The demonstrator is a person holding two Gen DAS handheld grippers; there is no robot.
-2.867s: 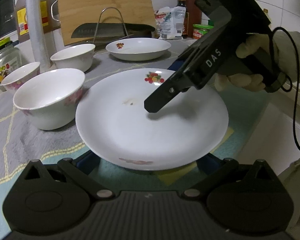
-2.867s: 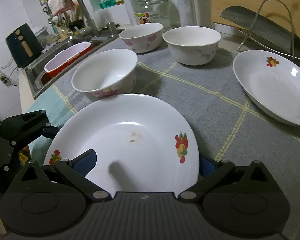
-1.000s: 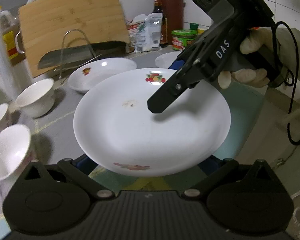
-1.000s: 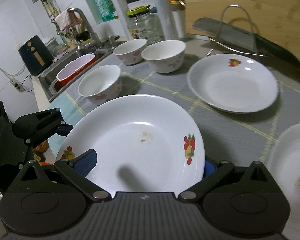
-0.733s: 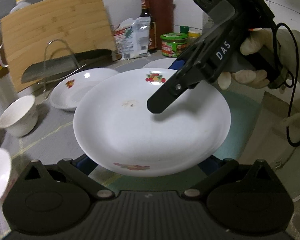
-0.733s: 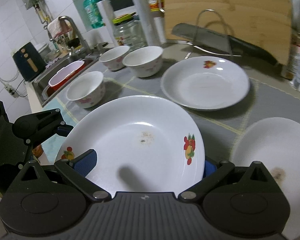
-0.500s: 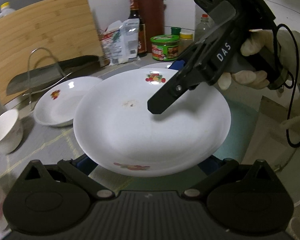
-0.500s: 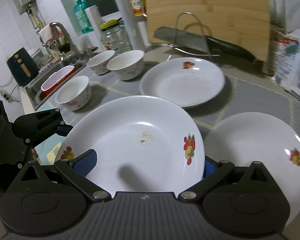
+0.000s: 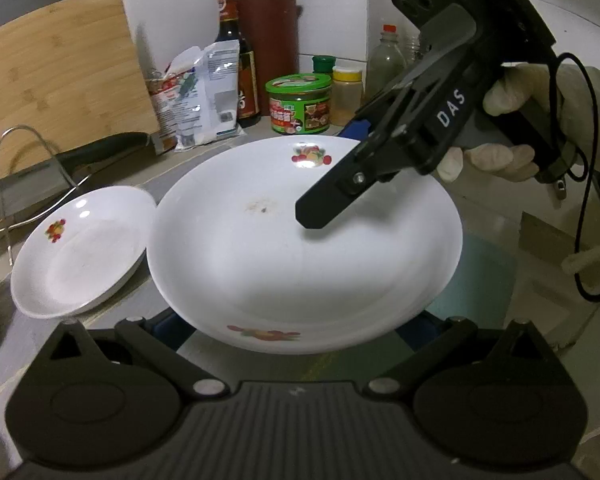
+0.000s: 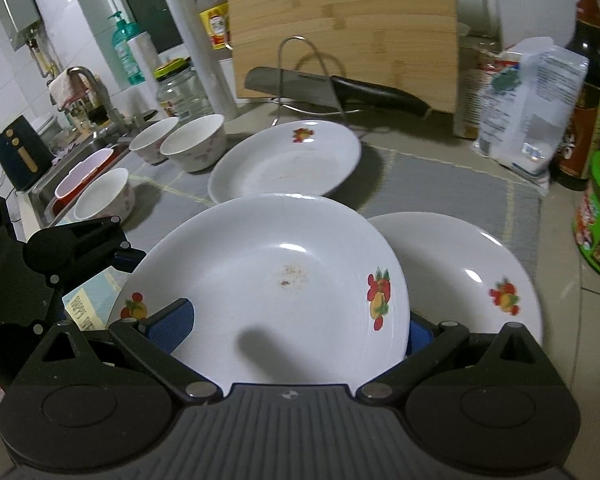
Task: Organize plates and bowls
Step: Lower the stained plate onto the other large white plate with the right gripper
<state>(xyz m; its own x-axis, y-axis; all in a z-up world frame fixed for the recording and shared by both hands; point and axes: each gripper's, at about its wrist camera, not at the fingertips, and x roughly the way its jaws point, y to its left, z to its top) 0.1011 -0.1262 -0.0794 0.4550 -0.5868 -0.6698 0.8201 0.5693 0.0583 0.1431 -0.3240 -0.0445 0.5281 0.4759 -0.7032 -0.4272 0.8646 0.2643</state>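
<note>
A white plate with fruit prints (image 9: pixel 300 264) (image 10: pixel 276 288) is held in the air between both grippers. My left gripper (image 9: pixel 296 332) grips its near rim; it also shows in the right wrist view (image 10: pixel 112 248) at the plate's left edge. My right gripper (image 10: pixel 296 336) grips the opposite rim; its upper finger (image 9: pixel 332 196) lies over the plate. A second plate (image 10: pixel 460 280) lies on the mat, partly under the held one. A third plate (image 10: pixel 288 160) (image 9: pixel 80 252) lies further back. Three white bowls (image 10: pixel 194 142) (image 10: pixel 152 140) (image 10: pixel 104 196) stand at the left.
A bamboo cutting board (image 10: pixel 340 28) and a cleaver on a wire rack (image 10: pixel 332 88) stand at the back. A sink (image 10: pixel 80 160) is at the far left. A green-lidded tub (image 9: pixel 300 104), sauce bottle (image 9: pixel 236 60), bag (image 9: pixel 200 92) and jars crowd the right back.
Both grippers have carried the plate to the right along the counter. The bowls have slid off to the left and the second plate has come into view beneath the held one.
</note>
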